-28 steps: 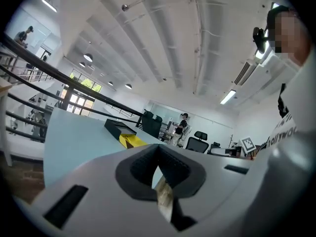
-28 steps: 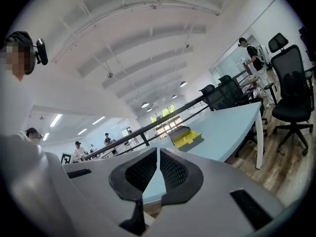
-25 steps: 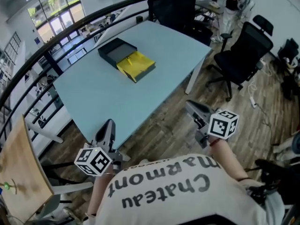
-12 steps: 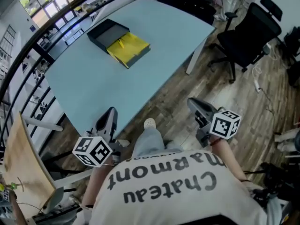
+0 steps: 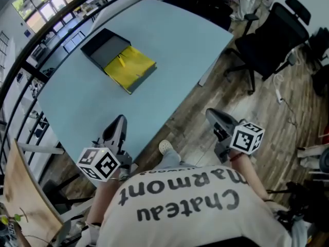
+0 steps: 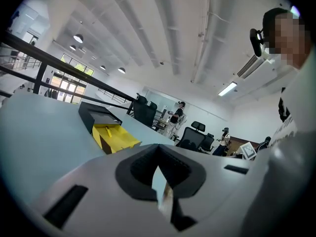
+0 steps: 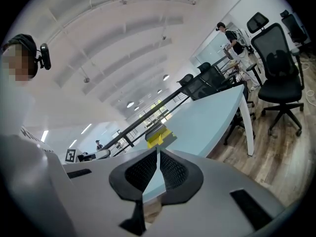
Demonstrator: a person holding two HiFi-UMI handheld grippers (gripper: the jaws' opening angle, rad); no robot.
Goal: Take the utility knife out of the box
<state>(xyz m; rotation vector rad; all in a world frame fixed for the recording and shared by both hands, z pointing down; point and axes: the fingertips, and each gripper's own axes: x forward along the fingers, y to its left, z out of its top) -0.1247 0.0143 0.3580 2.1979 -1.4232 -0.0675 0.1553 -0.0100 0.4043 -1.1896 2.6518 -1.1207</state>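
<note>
A box [image 5: 134, 72] with a yellow inside and its dark grey lid [image 5: 103, 46] folded back lies on the far part of the light blue table [image 5: 169, 45]. A small yellow utility knife [image 5: 122, 61] rests in it, also showing in the left gripper view as the knife [image 6: 107, 131]. My left gripper [image 5: 117, 123] hangs over the table's near edge, shut and empty, well short of the box [image 6: 112, 138]. My right gripper [image 5: 212, 117] is off the table over the wooden floor, shut and empty, with the box [image 7: 159, 134] far ahead.
Black office chairs [image 5: 267, 45] stand right of the table. A dark railing [image 5: 20, 76] runs along its far left side. A wooden board [image 5: 25, 199] leans at the lower left. People [image 6: 177, 115] stand far off in the room.
The person has stepped toward the table; a shoe now shows below. Both grippers have come forward and lower, the left one reaching the table's near edge. Both stay shut.
</note>
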